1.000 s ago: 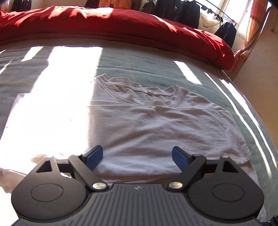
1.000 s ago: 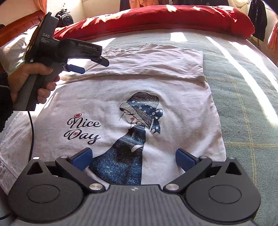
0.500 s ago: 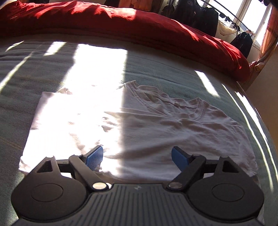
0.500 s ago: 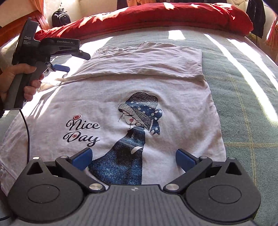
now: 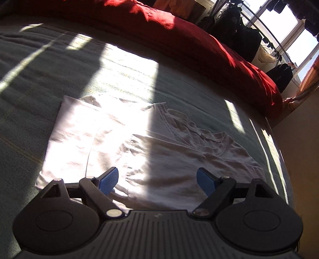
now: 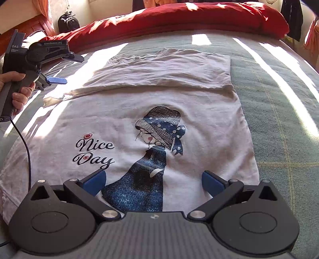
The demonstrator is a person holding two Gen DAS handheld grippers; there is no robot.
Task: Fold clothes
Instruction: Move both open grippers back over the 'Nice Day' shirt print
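The white T-shirt (image 6: 139, 123) reading "Nice Day" is lying under the released right claw (image 6: 153, 180); the left claw (image 6: 65, 68), marked "GenRobot.AI" and "DAS", is hanging released too.

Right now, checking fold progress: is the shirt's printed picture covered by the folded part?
No, the printed picture lies uncovered below the folded part.

White printed T-shirt (image 6: 179, 123) lies flat on the bed (image 6: 279, 111), top portion folded down over itself.

red duvet (image 6: 179, 18), green bedspread (image 6: 279, 99), backpack (image 6: 68, 23), window (image 5: 287, 25)
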